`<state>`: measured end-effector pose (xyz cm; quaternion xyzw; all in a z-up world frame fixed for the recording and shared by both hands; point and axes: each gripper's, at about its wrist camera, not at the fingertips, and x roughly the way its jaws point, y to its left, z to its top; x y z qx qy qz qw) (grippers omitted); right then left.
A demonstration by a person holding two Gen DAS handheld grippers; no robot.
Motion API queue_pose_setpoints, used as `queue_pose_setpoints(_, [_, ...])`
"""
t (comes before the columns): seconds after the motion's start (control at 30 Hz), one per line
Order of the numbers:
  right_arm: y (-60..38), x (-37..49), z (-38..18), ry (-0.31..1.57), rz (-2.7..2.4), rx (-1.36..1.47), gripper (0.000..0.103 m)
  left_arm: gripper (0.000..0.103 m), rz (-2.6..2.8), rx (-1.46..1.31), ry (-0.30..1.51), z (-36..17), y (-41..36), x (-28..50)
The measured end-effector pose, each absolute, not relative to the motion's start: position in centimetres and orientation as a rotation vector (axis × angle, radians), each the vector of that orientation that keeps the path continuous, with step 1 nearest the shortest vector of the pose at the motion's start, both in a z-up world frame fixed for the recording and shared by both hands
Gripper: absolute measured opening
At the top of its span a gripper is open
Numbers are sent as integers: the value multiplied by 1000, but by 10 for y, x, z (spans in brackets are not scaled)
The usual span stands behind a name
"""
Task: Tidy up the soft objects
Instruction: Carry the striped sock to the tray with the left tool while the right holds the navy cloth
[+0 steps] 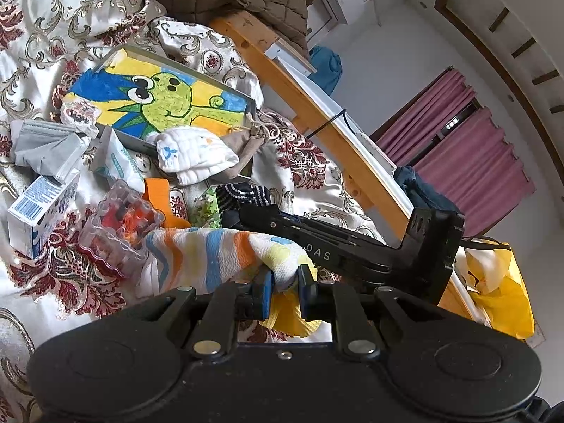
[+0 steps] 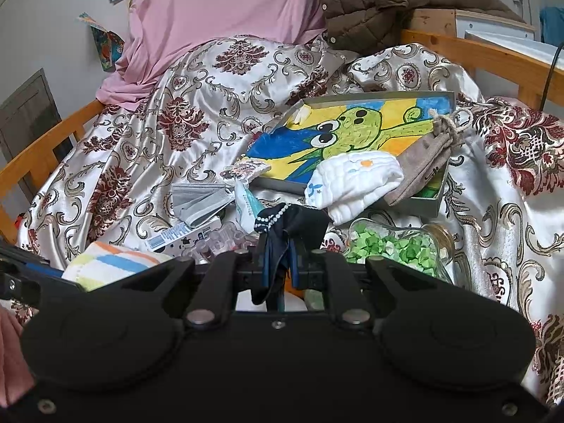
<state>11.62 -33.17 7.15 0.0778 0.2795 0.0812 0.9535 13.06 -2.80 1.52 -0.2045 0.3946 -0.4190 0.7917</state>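
1. Left gripper (image 1: 284, 276): black, with blue pads, jaws clamped on a bunched end of a striped waffle-weave cloth in orange, blue, yellow and white (image 1: 211, 253). The rest of the cloth lies on the bedspread to the left of the jaws.
2. Right gripper (image 2: 280, 262): jaws pressed together on a dark navy fabric piece trimmed with a string of small white beads (image 2: 285, 218). The fabric hangs down between the pads and below them.
3. In the left wrist view the right gripper (image 1: 246, 213) reaches in from the right, its tip at the dark beaded fabric (image 1: 243, 190), just above the striped cloth.
4. Bedspread: shiny cream satin with dark red and gold floral pattern (image 2: 169, 105), covering a bed with a wooden frame (image 2: 476, 53).
5. Shallow grey box with a green cartoon creature on yellow and blue inside (image 2: 352, 130) lies on the bedspread beyond both grippers.
6. White quilted cloth with small blue and orange prints (image 2: 352, 183) lies over the near edge of the box; a grey-brown drawstring pouch (image 2: 426, 158) lies touching it on its right, partly in the box.
7. Clear glass jar of green folded paper stars (image 2: 391, 246) lies on its side just right of the right gripper.
8. Near the striped cloth: clear ribbed plastic container with red and orange contents (image 1: 120, 225), white and blue carton (image 1: 38, 215), grey face masks (image 1: 46, 148).
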Motion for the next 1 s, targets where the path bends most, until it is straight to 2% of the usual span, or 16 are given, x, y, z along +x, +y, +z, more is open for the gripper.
queue_pose_setpoints(0.43, [-338, 117, 82, 498, 141, 148, 6, 16, -842, -405, 751, 31, -33, 156])
queue_pose_setpoints(1.0, [-354, 162, 88, 321, 39, 166, 6, 16, -779, -513, 644, 40, -43, 244])
